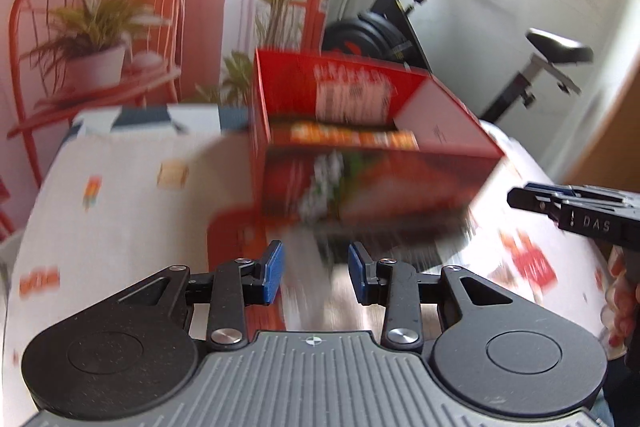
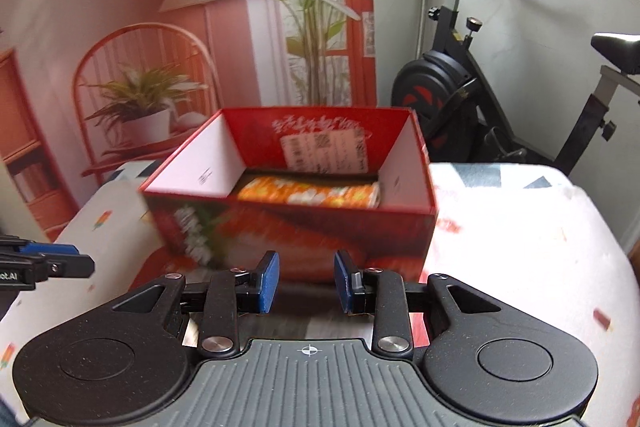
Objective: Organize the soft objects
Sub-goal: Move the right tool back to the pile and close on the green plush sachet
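On the table, both grippers' fingers stand apart, empty, before the red box; careless contact could shove it off position.

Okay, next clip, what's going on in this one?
A person holds two sets of tongs over a cloth-covered table, facing an open red box. Both the left tongs and right tongs are open and empty. An orange patterned soft item already lies inside the box. Nothing is being gripped at this moment, and the views are motion-blurred.
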